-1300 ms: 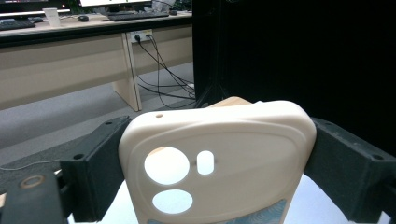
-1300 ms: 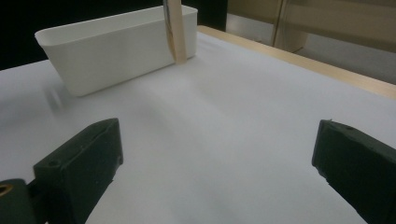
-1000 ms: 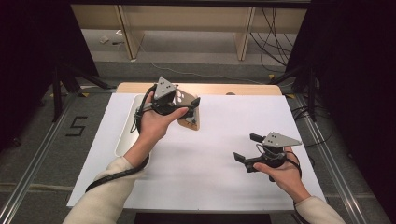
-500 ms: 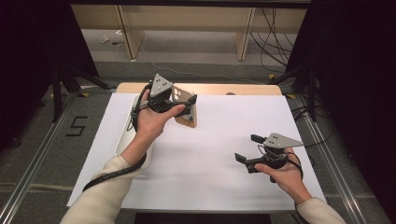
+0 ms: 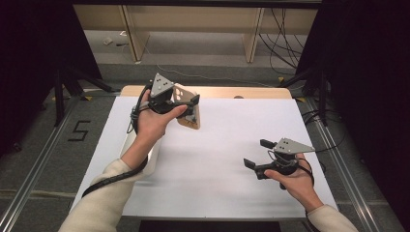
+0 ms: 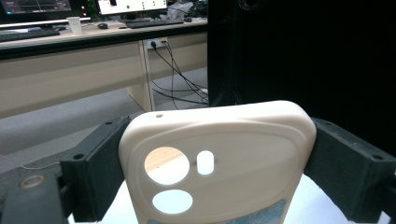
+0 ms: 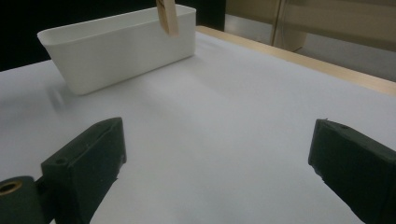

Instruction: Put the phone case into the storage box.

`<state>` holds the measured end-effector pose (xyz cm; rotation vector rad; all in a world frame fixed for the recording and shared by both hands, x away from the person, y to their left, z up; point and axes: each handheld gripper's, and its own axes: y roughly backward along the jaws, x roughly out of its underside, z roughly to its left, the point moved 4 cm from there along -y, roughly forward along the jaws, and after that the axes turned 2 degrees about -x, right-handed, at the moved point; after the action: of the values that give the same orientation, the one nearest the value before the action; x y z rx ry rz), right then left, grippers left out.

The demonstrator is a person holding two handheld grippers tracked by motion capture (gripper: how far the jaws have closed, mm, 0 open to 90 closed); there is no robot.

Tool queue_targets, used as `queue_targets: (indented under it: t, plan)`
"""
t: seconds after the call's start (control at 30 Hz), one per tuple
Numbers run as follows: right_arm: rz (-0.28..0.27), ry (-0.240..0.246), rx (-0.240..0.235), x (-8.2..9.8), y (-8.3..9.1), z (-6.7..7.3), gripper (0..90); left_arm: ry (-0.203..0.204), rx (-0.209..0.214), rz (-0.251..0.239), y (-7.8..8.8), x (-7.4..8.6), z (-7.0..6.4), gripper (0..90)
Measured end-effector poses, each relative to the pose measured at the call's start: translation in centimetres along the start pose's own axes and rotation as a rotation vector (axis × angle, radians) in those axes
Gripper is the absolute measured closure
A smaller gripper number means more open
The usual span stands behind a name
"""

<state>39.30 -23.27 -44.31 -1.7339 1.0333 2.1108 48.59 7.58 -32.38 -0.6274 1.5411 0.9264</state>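
A beige phone case [image 5: 189,118] with camera cut-outs hangs in the air above the far left of the white-covered table [image 5: 227,145]. My left gripper [image 5: 186,105] is shut on it by its two long edges. In the left gripper view the case [image 6: 224,154] spans the gap between the black jaws of the left gripper [image 6: 219,130], its back facing the camera. My right gripper [image 5: 256,153] rests low at the near right, open, with nothing between its jaws. In the right gripper view the right gripper [image 7: 219,140] looks across bare white sheet toward the case's lower tip [image 7: 167,16].
A white rectangular bin [image 7: 121,46] stands at the table's left side, partly under the left forearm [image 5: 145,159]. The wooden table edge [image 5: 217,92] runs along the back. Desk legs and cables lie on the floor beyond. Dark curtains flank both sides.
The left gripper has drifted slightly left and toward the back with the phone case still in it. The right gripper has stayed where it was.
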Motion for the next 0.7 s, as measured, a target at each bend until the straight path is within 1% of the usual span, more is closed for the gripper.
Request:
queue_targets:
  t: [0.47, 0.63, 0.67, 0.7]
  plan:
    - [0.003, 0.001, -0.003, 0.1, -0.1, 0.0, 5.3, 0.009, -0.025, -0.015, 0.7, -0.7, 1.3, 11.1]
    - [0.004, 0.002, -0.003, 0.1, -0.1, 0.0, 5.3, 0.008, -0.035, -0.016, 0.9, -0.8, 1.7, 11.1]
    - [0.004, 0.002, -0.003, 0.1, -0.1, 0.0, 5.4, -0.001, -0.037, -0.023, 0.9, -0.8, 1.9, 11.1]
    - [0.007, 0.002, -0.002, 0.1, -0.1, 0.0, 5.4, 0.008, -0.041, -0.017, 1.0, -0.8, 2.0, 11.1]
